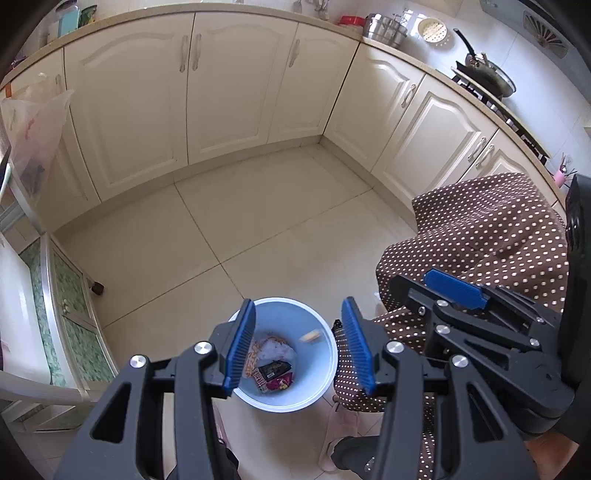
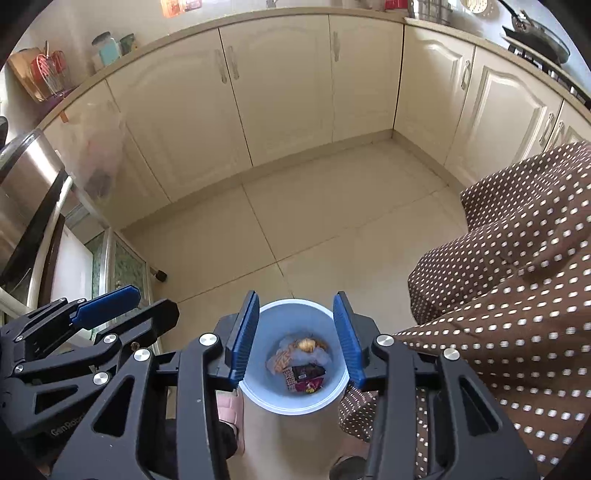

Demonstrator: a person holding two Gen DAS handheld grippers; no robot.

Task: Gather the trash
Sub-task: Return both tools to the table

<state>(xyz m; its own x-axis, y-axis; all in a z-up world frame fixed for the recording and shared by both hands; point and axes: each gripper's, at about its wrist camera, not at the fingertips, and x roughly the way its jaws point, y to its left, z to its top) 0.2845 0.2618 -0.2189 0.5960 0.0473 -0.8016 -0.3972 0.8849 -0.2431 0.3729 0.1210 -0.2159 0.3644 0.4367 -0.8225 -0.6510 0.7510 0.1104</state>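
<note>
Cream panelled cabinet doors with metal handles run under a beige countertop and turn a corner at the right. The floor is pale square tile. On the counter stand stacked steel pots, a round white strainer and a dark frying pan on a gas hob. A clear plastic bag hangs at the left. Brown cloth with white polka dots fills the right side. A pink slipper shows on the floor below.
</note>
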